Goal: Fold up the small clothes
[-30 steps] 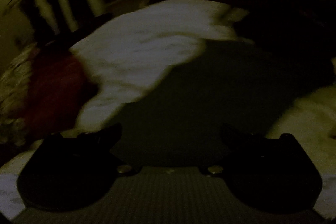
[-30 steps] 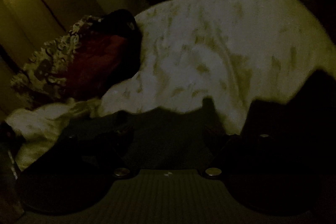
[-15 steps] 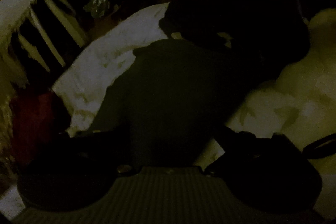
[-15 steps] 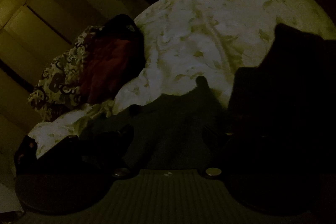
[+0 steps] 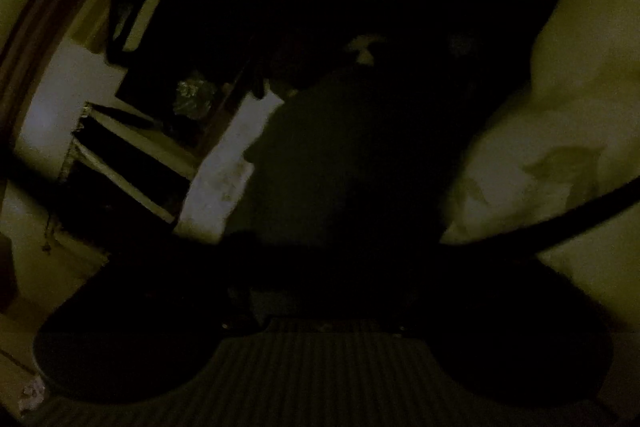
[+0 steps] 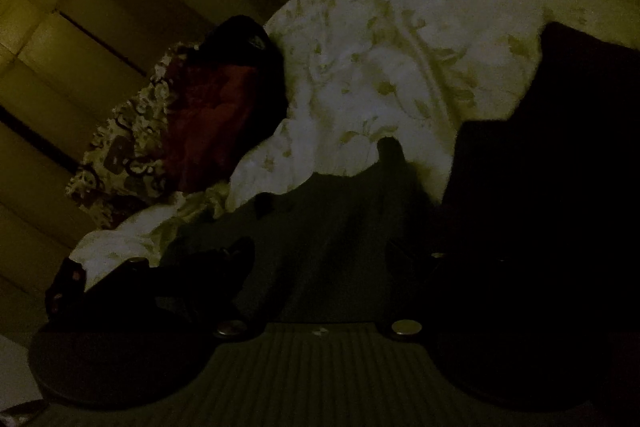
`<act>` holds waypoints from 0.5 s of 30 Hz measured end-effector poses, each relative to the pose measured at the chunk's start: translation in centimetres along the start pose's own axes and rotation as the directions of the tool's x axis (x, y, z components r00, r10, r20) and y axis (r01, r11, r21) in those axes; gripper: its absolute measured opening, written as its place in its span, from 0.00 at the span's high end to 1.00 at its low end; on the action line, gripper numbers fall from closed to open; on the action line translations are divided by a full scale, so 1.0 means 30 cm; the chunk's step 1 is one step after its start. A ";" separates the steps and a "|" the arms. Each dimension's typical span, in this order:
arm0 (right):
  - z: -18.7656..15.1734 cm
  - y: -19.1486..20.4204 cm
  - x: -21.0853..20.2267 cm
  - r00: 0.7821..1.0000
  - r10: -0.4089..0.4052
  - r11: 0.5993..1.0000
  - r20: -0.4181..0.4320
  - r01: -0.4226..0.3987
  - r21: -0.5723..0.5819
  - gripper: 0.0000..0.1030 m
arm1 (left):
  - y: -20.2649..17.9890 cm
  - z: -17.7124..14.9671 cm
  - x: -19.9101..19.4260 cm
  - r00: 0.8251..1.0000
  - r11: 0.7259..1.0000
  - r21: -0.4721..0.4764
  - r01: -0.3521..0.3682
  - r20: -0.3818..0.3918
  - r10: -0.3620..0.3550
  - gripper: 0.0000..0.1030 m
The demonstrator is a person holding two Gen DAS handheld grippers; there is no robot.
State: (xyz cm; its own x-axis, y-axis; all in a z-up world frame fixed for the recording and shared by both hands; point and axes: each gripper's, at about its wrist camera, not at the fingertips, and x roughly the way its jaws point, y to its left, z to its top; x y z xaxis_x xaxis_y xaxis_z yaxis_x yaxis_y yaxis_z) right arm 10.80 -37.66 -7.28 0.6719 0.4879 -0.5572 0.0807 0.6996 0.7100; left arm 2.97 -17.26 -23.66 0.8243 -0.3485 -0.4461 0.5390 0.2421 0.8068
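Your right tool [image 6: 320, 259] stands open with the dark garment [image 6: 332, 227] between its fingers. Your left tool [image 5: 320, 259] has been closing over it; grip undeterminable.

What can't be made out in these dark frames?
- Left wrist view: the left gripper is lost in darkness against the dark garment; any grip is unclear.
- Right wrist view: the right gripper has one finger swallowed by shadow; the garment's type is unreadable.
- Clothes pile: items indistinct.
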 end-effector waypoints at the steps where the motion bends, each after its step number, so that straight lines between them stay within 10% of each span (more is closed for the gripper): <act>1: 0.013 0.001 0.020 1.000 -0.009 1.000 -0.012 0.009 -0.008 0.00 | -0.002 -0.003 0.017 1.000 1.000 -0.005 0.020 -0.005 -0.020 0.47; 15: 0.083 -0.017 0.338 0.903 -0.388 0.920 -0.186 0.367 -0.138 0.00 | 0.062 -0.017 0.115 0.996 0.993 -0.086 0.082 -0.016 -0.084 0.72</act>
State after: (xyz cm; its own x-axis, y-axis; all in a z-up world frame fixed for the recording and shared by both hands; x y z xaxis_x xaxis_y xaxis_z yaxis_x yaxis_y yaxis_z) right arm 19.42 -34.37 -12.21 0.4386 0.2656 -0.8586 0.2191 0.8949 0.3887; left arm 6.91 -17.54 -23.90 0.7788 -0.3527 -0.5188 0.6180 0.2893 0.7310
